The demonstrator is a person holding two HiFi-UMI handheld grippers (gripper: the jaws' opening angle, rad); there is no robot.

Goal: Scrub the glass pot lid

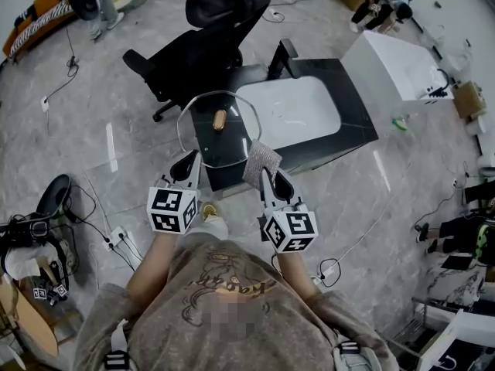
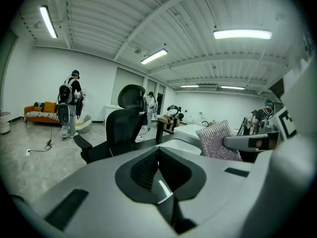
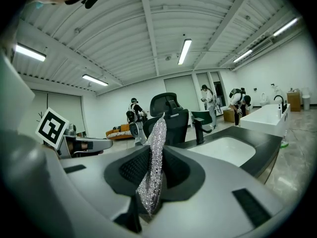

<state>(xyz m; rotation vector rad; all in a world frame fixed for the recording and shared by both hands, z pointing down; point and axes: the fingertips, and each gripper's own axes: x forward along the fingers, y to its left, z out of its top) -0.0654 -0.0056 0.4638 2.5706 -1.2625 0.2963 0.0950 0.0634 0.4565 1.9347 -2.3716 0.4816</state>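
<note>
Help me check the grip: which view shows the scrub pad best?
The right gripper view: the scrub pad stands edge-on, pinched in the right gripper. The head view shows its face from above; the left gripper view shows it broadside.

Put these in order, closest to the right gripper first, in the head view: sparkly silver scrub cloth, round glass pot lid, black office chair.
1. The sparkly silver scrub cloth, clamped in the right gripper.
2. The round glass pot lid, just left.
3. The black office chair, farthest, at the top.
</note>
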